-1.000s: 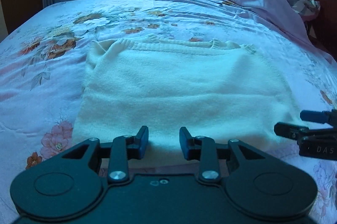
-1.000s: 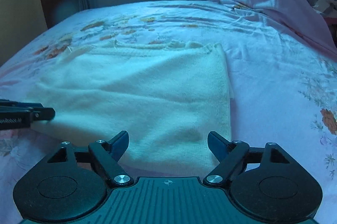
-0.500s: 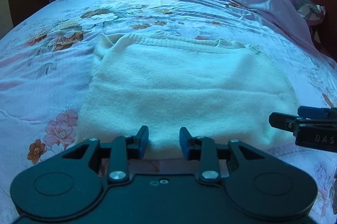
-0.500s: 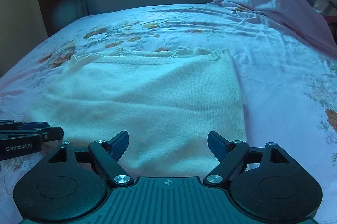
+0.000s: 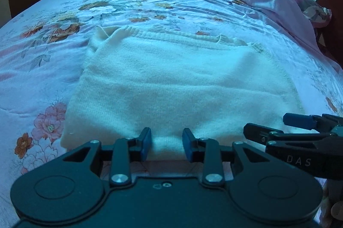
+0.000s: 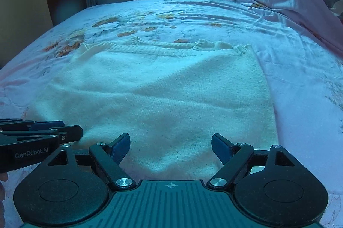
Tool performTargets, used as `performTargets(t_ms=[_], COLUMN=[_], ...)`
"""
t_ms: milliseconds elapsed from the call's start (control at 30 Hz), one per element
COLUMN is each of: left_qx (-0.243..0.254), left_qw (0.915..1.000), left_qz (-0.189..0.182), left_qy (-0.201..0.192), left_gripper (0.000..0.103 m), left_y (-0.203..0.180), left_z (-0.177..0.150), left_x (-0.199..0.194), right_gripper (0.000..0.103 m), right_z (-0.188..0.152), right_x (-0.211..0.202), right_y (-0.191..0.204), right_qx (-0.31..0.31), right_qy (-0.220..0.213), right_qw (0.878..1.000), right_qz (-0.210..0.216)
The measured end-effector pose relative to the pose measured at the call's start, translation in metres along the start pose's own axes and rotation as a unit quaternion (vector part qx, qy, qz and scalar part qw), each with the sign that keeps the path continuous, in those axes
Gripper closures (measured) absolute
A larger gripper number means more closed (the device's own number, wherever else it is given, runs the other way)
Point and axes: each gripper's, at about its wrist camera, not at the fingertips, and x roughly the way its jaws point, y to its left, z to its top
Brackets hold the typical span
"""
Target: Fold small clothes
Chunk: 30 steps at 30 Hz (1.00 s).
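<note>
The left gripper [image 5: 166,143] has its fingers narrowly parted and the right gripper [image 6: 170,146] has its spread wide, neither pinching anything, both at the six o'clock hem of the cream sweater [image 5: 171,82], which lies flat on the bed [image 5: 42,78]. A shallow bite could likely catch only the top knit layer, so the fold would drag unevenly.

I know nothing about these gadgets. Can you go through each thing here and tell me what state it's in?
White sweater: lying flat on the bed, partly folded.
Left gripper: open narrowly at the sweater's near edge, holding nothing.
Right gripper: wide open, empty.
Floral bedsheet: spread out, lightly wrinkled.
Pink quilt: bunched up.
</note>
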Motion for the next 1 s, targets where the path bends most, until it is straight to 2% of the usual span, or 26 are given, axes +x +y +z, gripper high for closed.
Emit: performTargets(t_ms=[67,167,267,567,700,833,1000], left_qx=[0.003,-0.005,-0.018,-0.006,-0.011,-0.010,0.001], left_qw=[1.0000,0.9999,0.9998,1.0000,0.9998,0.9998,1.0000], left_qz=[-0.003,-0.009,-0.010,0.005,0.014,0.018,0.009], left_qy=[-0.002,0.003,0.004,0.005,0.005,0.003,-0.002], left_gripper=[0.071,0.072,0.073,0.073,0.073,0.071,0.071], left_y=[0.003,0.007,0.009,0.005,0.008,0.012,0.013], left_z=[-0.003,-0.001,0.001,0.006,0.012,0.017,0.025], left_x=[0.002,-0.001,-0.008,-0.015,-0.017,-0.016,-0.011], right_gripper=[0.020,0.021,0.020,0.021,0.021,0.021,0.021], right_z=[-0.007,-0.012,-0.011,0.001,0.009,0.012,0.012], right_x=[0.014,0.011,0.000,-0.027,-0.032,-0.028,-0.019], right_y=[0.001,-0.005,-0.014,-0.026,-0.020,-0.013,-0.011], right_qx=[-0.017,-0.014,0.018,0.069,0.061,0.048,0.043], right_qy=[0.026,0.020,0.013,-0.012,-0.026,-0.023,-0.020], right_qw=[0.999,1.000,1.000,0.997,0.997,0.998,0.998], right_qz=[-0.014,-0.008,0.007,0.022,0.026,0.028,0.029])
